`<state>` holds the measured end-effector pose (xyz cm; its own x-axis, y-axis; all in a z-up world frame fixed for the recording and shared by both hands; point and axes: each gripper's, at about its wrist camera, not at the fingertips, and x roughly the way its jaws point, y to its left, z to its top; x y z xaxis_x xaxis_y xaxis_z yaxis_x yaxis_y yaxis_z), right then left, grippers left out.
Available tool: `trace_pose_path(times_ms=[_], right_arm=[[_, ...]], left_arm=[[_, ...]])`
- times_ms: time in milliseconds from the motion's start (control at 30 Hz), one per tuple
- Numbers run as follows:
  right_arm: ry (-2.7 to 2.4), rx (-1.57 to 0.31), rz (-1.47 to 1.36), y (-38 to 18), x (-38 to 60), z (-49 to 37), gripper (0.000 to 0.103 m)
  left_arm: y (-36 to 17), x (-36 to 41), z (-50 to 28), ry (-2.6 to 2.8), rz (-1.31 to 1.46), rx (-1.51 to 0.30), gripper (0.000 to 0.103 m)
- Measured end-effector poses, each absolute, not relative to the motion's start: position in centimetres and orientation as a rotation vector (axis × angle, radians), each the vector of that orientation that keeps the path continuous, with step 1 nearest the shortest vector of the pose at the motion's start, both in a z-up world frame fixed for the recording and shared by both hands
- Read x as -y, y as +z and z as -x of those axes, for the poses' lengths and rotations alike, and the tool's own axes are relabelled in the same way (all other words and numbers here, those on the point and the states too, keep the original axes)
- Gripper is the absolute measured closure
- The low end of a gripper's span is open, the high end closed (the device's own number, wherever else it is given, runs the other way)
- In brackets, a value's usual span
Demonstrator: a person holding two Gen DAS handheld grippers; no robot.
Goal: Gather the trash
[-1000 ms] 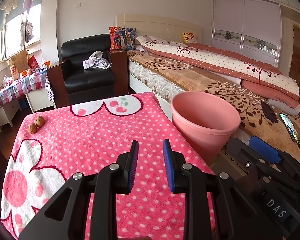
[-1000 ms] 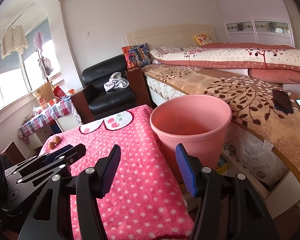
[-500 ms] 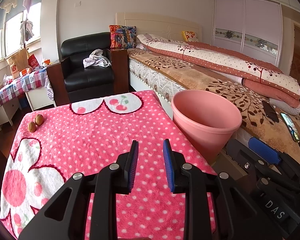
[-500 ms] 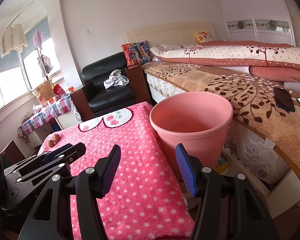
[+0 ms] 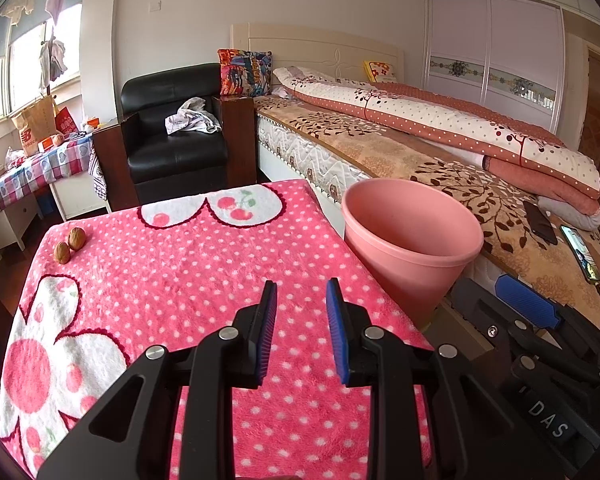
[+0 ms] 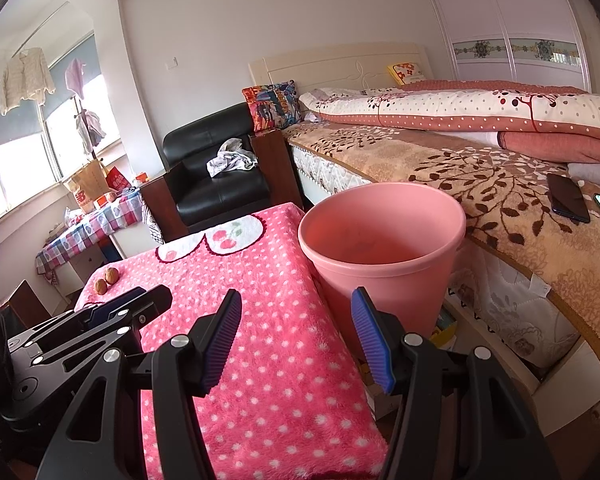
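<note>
- Left gripper (image 5: pixel 301 294): held above the pink dotted blanket (image 5: pixel 204 272), jaws slightly parted, nothing between them.
- Right gripper (image 6: pixel 296 312): jaws spread wide, nothing held.
- Two walnuts (image 5: pixel 70 245): seen at the blanket's far left corner.
- Pink bin (image 6: pixel 384 256): placed between blanket and bed (image 6: pixel 500 200).
</note>
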<state>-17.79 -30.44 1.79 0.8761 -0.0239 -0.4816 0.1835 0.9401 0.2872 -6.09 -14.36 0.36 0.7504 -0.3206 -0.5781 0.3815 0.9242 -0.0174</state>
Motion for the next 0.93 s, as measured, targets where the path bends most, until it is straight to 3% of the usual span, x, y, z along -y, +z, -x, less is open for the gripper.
trace_pose_path(times_ms=[933], right_arm=[[-0.111,-0.495,-0.333,1.73,30.39,17.77,0.046]], left_arm=[[0.08,14.51,6.20,-0.391,-0.093,-0.619,0.078]])
